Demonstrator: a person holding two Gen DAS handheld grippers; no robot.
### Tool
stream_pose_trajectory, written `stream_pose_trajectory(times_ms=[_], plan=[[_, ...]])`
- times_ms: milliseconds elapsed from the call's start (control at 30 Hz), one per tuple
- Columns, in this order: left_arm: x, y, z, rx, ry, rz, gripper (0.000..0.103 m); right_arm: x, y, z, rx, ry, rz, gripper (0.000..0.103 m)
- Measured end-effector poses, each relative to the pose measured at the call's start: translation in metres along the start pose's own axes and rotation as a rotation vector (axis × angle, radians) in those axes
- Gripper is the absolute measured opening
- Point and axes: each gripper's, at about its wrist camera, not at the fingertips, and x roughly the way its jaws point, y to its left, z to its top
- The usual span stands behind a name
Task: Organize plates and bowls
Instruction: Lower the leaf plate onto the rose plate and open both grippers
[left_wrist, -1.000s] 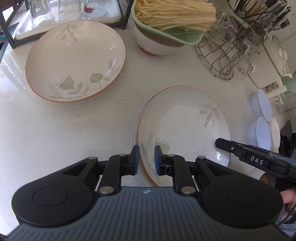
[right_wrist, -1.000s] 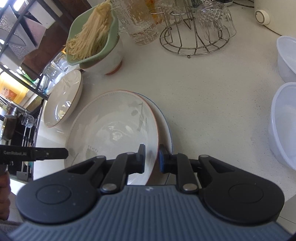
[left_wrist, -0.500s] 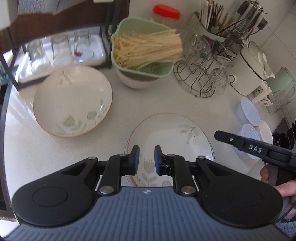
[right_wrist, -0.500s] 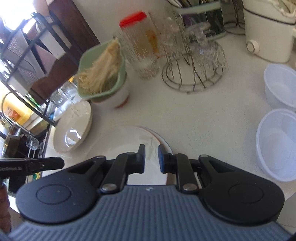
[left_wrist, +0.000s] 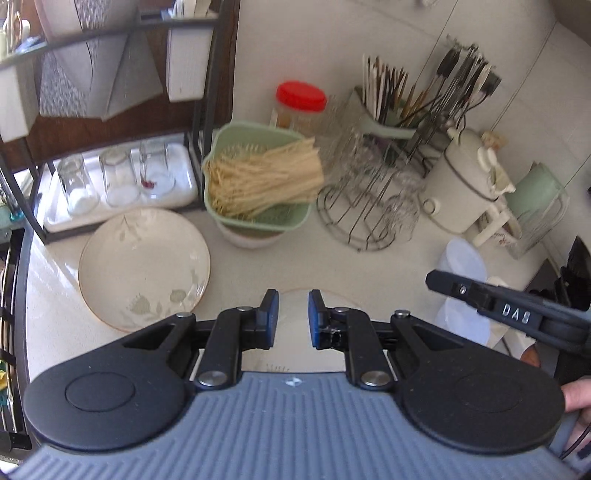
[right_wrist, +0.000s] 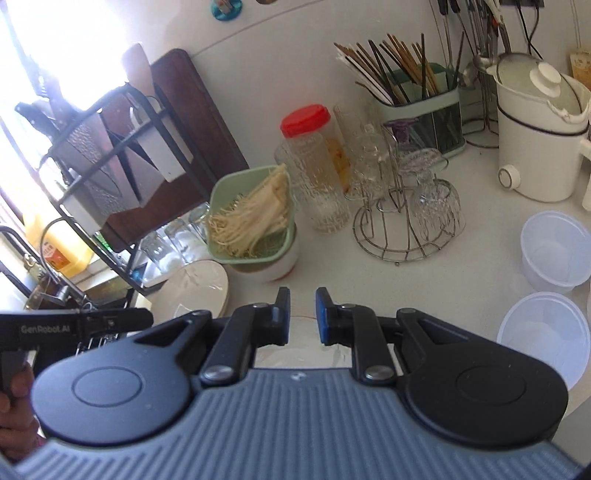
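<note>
A cream floral plate (left_wrist: 144, 266) lies on the white counter at the left; it also shows in the right wrist view (right_wrist: 197, 286). A second floral plate (left_wrist: 295, 354), stacked on another plate, lies just under my left gripper (left_wrist: 292, 314), mostly hidden by it. It shows as a sliver in the right wrist view (right_wrist: 303, 356) under my right gripper (right_wrist: 302, 314). Both grippers are open a little and empty, raised above the counter. A white bowl (left_wrist: 251, 238) holds a green strainer of noodles (left_wrist: 258, 181).
A wire glass rack (left_wrist: 369, 210), red-lidded jar (left_wrist: 301, 103), utensil holder (left_wrist: 391, 114) and white kettle (left_wrist: 465, 184) stand at the back. Clear plastic tubs (right_wrist: 554, 247) sit at the right. A black shelf with glasses (left_wrist: 110, 181) stands at the left.
Both grippers have risen and drawn back from the stacked plates, which now lie mostly hidden beneath them. More of the back wall and shelf shows. The jaws stay slightly open.
</note>
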Motion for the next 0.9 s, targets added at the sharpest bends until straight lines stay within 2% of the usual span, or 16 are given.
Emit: stream_pose_trajectory(times_ms=[133, 233, 733, 900], plan=[[-0.009, 0.002, -0.004, 0.012, 0.000, 0.003, 0.018, -0.013, 0.009, -0.001, -0.044, -0.043, 0.009, 0.019], [-0.015, 0.005, -0.010, 0.012, 0.005, 0.019, 0.018, -0.015, 0.012, -0.003, -0.067, -0.037, 0.017, 0.019], [-0.040, 0.028, -0.036, -0.105, -0.036, 0.059, 0.019, -0.011, 0.039, -0.016, -0.123, 0.024, 0.082, 0.019], [-0.057, 0.047, -0.054, -0.157, -0.044, 0.080, 0.019, -0.006, 0.057, -0.023, -0.153, 0.064, 0.107, 0.019]])
